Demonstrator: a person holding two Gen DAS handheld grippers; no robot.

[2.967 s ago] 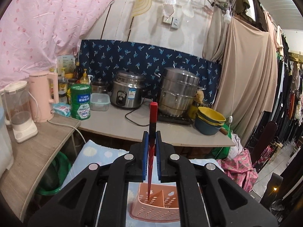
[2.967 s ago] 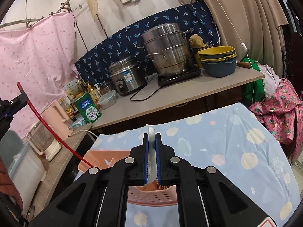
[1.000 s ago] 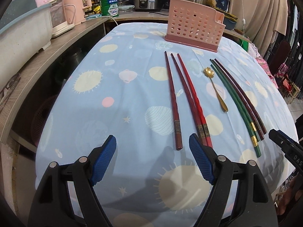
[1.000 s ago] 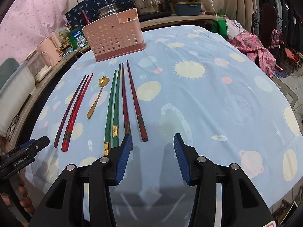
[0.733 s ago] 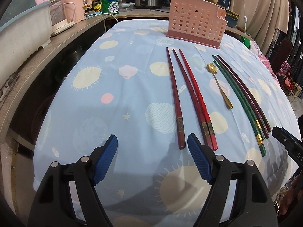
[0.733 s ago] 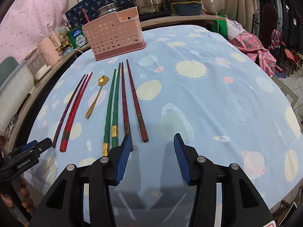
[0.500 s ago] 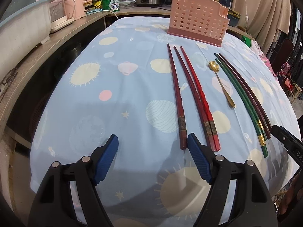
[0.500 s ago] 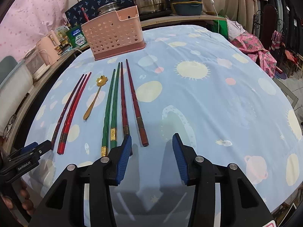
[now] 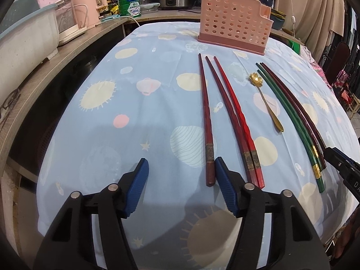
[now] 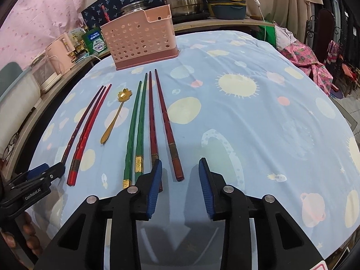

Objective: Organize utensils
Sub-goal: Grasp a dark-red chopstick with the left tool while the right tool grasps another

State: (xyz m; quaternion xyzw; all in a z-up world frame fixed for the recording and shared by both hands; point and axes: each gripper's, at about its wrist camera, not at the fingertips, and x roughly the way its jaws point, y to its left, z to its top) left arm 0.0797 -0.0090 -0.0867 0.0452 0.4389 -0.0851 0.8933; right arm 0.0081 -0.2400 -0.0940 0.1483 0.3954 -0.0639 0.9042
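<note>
Surface (image 9: 157, 117) under blue patterned cloth. Pink basket (image 9: 234, 30) upright at far edge, one red stick inside. Left claw (image 9: 181, 181) and right claw (image 10: 178, 175) released, poised at near chopstick ends. Chopsticks (image 10: 138, 126) in parallel rows; gold spoon (image 10: 113, 118) between.

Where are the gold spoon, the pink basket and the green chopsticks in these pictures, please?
Gold spoon (image 10: 115, 117): right wrist view, middle of its handle.
Pink basket (image 9: 231, 25): left wrist view, its perforated front wall.
Green chopsticks (image 10: 135, 121): right wrist view, mid-length of the pair.
</note>
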